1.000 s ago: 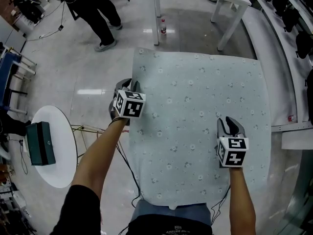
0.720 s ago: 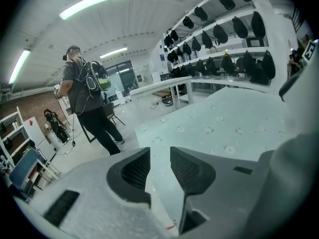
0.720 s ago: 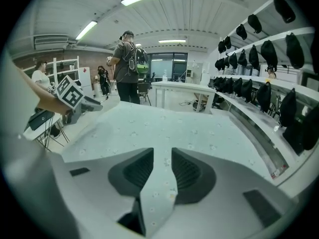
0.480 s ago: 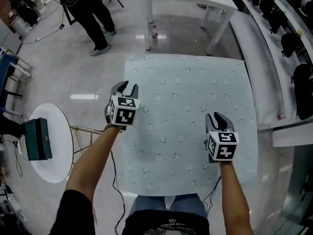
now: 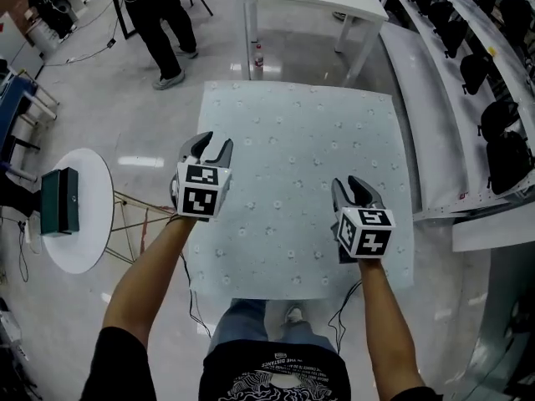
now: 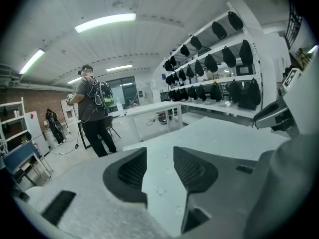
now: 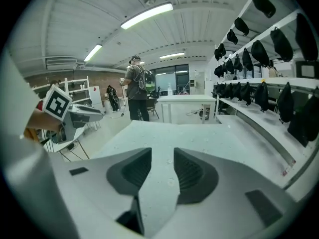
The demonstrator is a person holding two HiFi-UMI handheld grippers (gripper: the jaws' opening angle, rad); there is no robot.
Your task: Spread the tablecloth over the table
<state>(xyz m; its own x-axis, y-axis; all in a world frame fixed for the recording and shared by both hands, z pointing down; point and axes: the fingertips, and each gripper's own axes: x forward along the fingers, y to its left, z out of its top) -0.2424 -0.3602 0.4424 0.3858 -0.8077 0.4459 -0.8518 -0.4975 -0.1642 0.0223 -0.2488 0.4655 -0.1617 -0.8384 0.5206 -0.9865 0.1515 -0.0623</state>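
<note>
Pale green flowered tablecloth (image 5: 301, 190) lay flat covering the table, and the left gripper (image 5: 212, 143) and right gripper (image 5: 353, 185) had risen clear above it, the 2 pairs of jaws just opening with nothing between them, so spreading looked done.

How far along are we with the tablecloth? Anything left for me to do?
Done: the tablecloth lies flat and fully spread, without visible folds. In hand: nothing; the left gripper and right gripper hover above it, and their jaws have just been opening, with nothing between them. Left: at most a check that the edges hang evenly; the job looks essentially finished.
</note>
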